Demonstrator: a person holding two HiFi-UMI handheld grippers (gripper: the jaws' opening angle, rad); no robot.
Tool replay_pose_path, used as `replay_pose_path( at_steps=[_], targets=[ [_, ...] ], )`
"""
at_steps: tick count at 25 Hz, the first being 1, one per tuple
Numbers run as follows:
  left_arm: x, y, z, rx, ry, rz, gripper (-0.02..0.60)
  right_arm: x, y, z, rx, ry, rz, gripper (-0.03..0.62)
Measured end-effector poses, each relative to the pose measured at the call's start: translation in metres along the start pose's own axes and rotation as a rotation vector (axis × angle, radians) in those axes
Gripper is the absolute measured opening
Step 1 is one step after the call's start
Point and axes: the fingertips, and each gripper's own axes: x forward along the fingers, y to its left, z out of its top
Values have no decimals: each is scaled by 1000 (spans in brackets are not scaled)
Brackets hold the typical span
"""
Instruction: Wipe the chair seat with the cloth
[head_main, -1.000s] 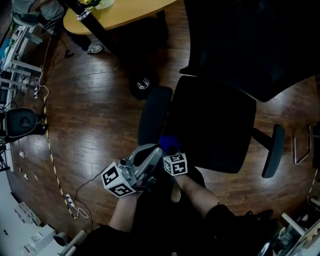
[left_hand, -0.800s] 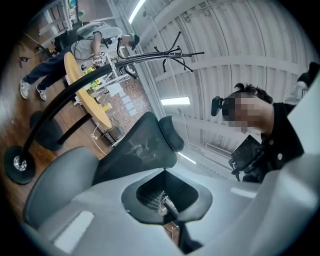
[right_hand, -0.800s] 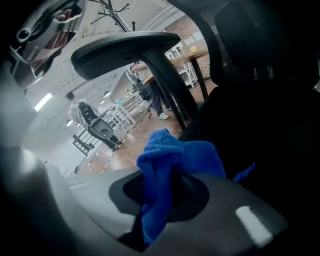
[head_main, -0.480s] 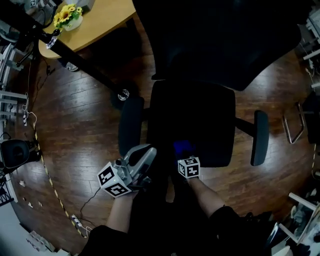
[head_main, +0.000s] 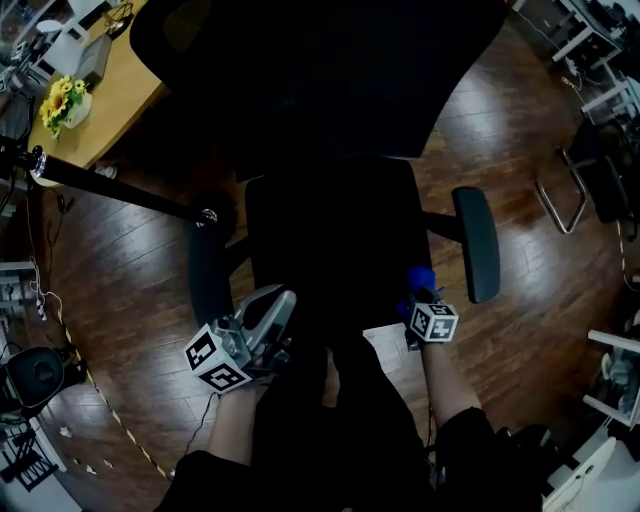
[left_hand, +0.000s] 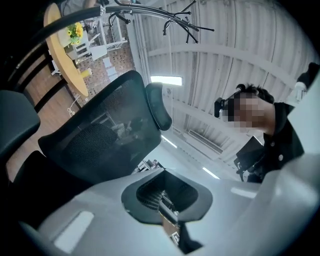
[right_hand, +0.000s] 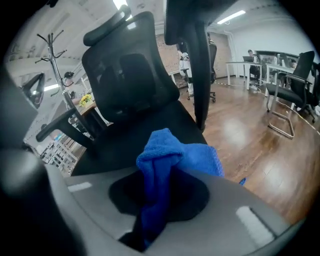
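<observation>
Bunching out of the right gripper (head_main: 420, 305), a blue cloth (right_hand: 167, 160) of soft, nubby terry is seen clamped between jaws closed tight on its twisted middle, with a fuller fold spilling forward. In the head view the cloth is placed at the right-hand edge of the chair seat (head_main: 330, 235), near its front corner and just inside the padded armrest (head_main: 477, 243) on the person's right. Whether the fabric is pressed against the seat cannot be made out. The seat is shown as a broad, matte black pad with rounded corners. The backrest (left_hand: 100, 145) is shown as dark open mesh, capped by a curved headrest (left_hand: 158, 104). The left gripper (head_main: 273, 303) is held off the seat's front left corner, beside the other armrest (head_main: 207, 285) — its jaws are drawn together with nothing between them, and it is tipped upward toward the ribbed ceiling. A marker cube (head_main: 215, 360) is carried at its rear.

Around the chair, a floor (head_main: 130, 270) of glossy dark wooden planks is laid. A thin black coat stand (head_main: 110, 190) is seen running across the head view on the left, past a rounded yellow-wood table (head_main: 105, 118) on which a small bunch of yellow flowers (head_main: 62, 98) is set. A chrome-framed chair (right_hand: 292, 95) is parked well apart on the right.
</observation>
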Motion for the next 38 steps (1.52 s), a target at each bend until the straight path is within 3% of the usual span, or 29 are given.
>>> replay_pose_path(
  at_steps=[3,7,10,14,21,25,28,32,38],
  targets=[
    [9,-4,-8,0,18,-12,0,0,-2,-1,19,2,6,61],
    [14,-14,-4,9,10,-21,0,1,-7,-5,139,21,39,61],
    [13,-30,6,17,2,-26,0,-13,16,12,172,-2,102,61],
    [19,-64,35,58,-1,-47,0,-69,97,88,117,-159,305,61],
    [22,-124,91,121,-52,-109,0,-237,217,243,15,-566,662,61],
    [16,-150,104,118,-85,-149,0,-310,258,279,-25,-693,796,61],
    [21,-159,99,129,-71,-166,0,-334,267,284,-42,-739,810,61],
    [28,-168,97,138,-66,-186,0,-333,268,278,-40,-726,804,61],
    [27,-172,88,162,-73,-147,0,-334,263,269,-24,-712,833,60]
  ],
)
